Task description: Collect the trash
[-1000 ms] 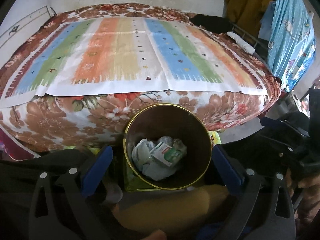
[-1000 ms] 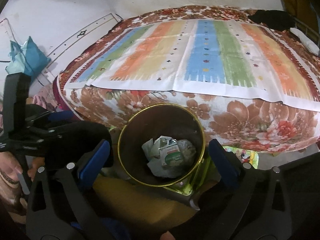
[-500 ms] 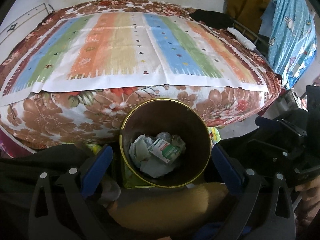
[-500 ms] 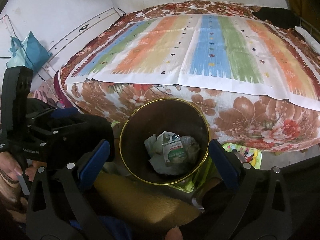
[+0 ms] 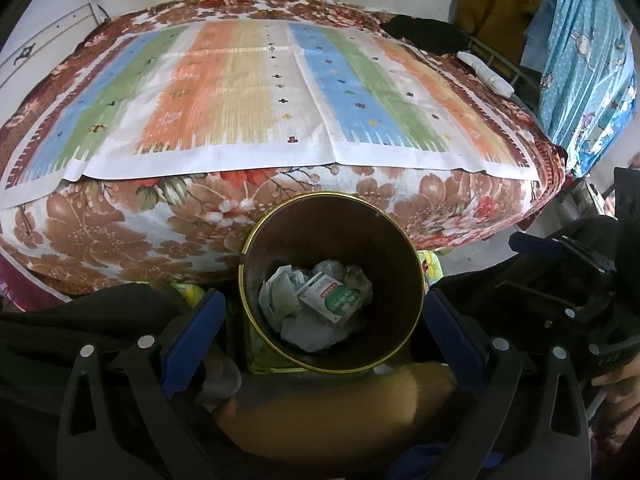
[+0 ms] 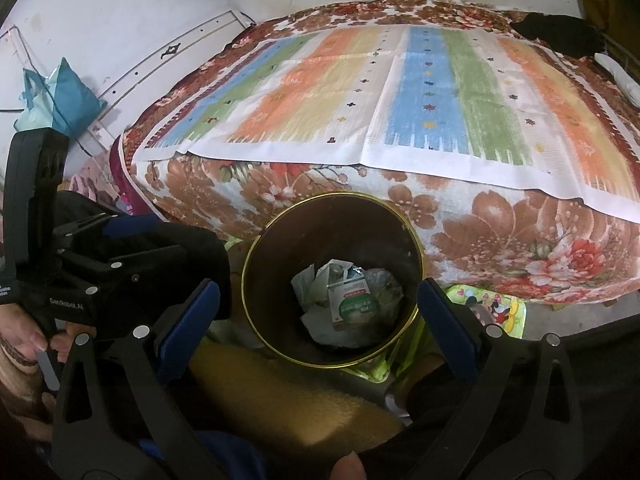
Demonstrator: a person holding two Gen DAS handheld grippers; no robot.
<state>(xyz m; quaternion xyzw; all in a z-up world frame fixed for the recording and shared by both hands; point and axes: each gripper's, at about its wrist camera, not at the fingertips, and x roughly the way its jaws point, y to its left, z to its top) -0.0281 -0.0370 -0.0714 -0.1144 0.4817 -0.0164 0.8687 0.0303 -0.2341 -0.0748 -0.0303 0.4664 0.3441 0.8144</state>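
Holding both tools over the bin point(image 5: 332, 280), I have the left gripper point(image 5: 324, 316) spread wide and empty, its blue pads point(image 5: 192, 320) standing either side of the gold rim. My right gripper point(image 6: 318, 312) is just as wide, with nothing between its pads point(image 6: 440, 316). Below them the trash point(image 5: 316, 304) lies at the bottom of the bin: crumpled white paper and a small green-and-white box point(image 6: 352, 304). Beyond the far rim is the bed point(image 5: 280, 92), and I see no loose scrap on its striped sheet point(image 6: 400, 92). I judge the gathering close to done, so the step now is to look for leftovers. To do it well I should lift clear of the rim before turning, keep both grippers wide, and sweep the floor beside the bed, where a cartoon mat point(image 6: 488, 308) lies on the right.
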